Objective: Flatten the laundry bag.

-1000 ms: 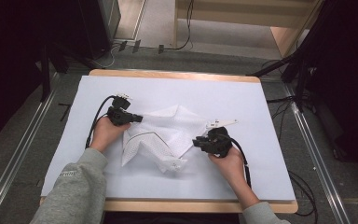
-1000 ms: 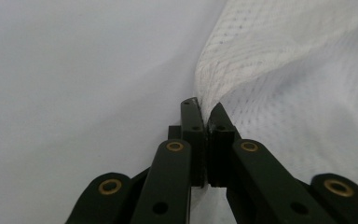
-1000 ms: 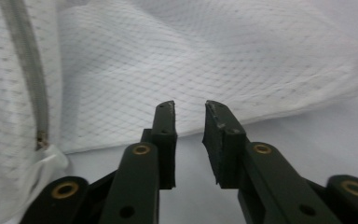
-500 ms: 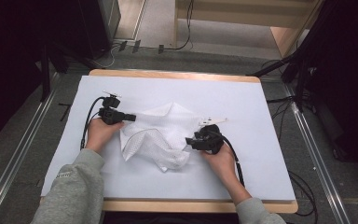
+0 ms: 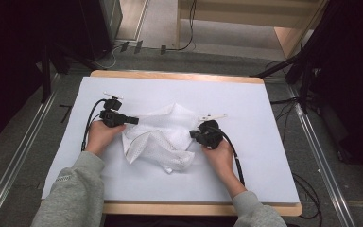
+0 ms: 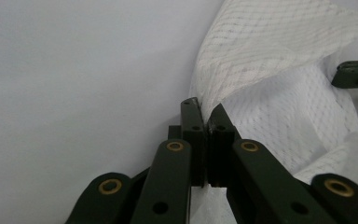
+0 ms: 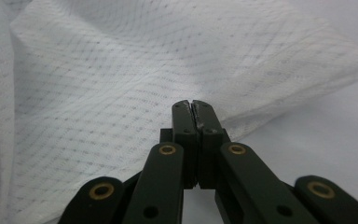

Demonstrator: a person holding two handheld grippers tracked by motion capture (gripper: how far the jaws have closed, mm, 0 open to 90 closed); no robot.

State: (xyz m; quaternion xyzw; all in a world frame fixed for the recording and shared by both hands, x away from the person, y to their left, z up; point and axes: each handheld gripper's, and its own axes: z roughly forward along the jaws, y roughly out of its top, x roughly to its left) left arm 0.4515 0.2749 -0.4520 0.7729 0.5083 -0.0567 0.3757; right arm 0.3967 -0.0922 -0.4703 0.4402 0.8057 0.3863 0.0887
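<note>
The white mesh cloth lies crumpled in the middle of the bench, between the two hands. Its fabric has a fine net pattern, and it is folded over itself in several loose layers, with one peak rising at the far side.

The left tool grips the cloth at its left edge. In the left gripper view its two black jaws are pressed together, and a thin fold of the mesh rises from between their tips. In the high view this left tool points to the right, toward the cloth, held by the left hand.

The right tool has its jaws closed as well. Their tips meet at the border of the cloth, and it seems that a thin edge of the fabric is caught there, though the view is too close to be sure. In the high view the right tool sits at the right side of the cloth, held by the right hand.

The bench is covered with a white sheet, with a wooden border visible at the near and far edges. Both grey sleeves come in from the bottom. Around the bench is a grey floor with black cables, and metal rails run along both sides.
</note>
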